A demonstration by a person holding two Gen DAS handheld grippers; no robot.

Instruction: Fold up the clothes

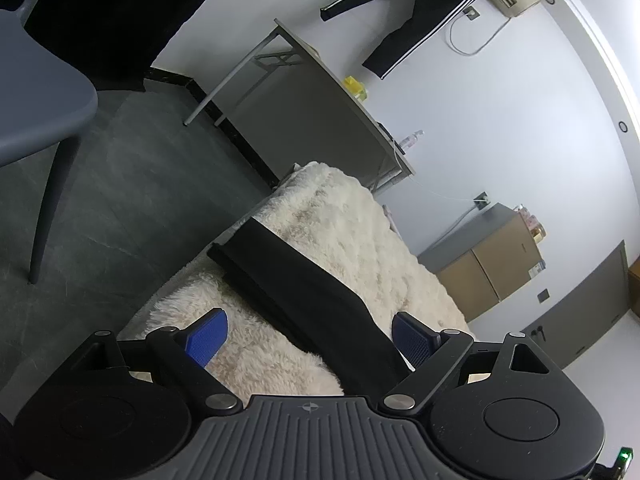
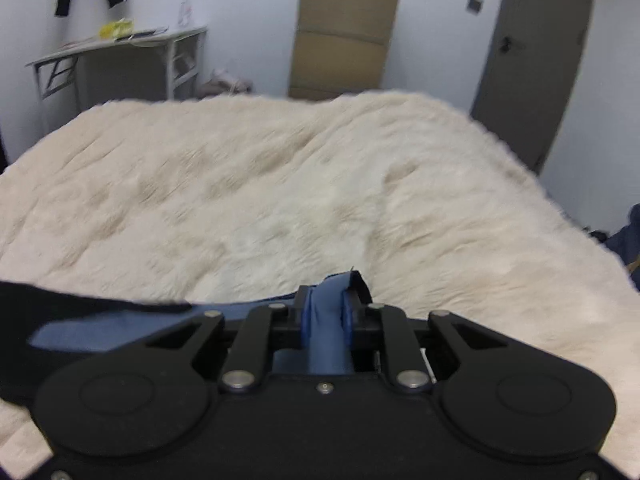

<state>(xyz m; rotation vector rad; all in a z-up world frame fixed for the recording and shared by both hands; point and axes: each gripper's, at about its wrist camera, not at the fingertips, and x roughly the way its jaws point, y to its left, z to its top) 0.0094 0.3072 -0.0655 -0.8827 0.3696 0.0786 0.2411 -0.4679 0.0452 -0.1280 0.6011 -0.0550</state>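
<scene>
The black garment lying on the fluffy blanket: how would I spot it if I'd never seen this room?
Find the cream shaggy blanket covering the bed. Across its near corner lies the black garment, a long dark strip running between the open left gripper. It is the only dark thing on the pale fur; the other black clothing, with white stripes, hangs on the wall.

A bed covered by a shaggy cream blanket (image 2: 304, 184) carries the clothes. In the left wrist view a black garment (image 1: 316, 300) lies flat across the blanket (image 1: 352, 224) as a long folded strip, one squared end near the bed's edge above the dark grey floor (image 1: 132, 200). In the right wrist view, which is blurred, blue fabric (image 2: 326, 332) and a dark band of cloth (image 2: 80, 300) lie on the blanket's near edge. The rest of the blanket is rumpled into soft ridges.
</scene>
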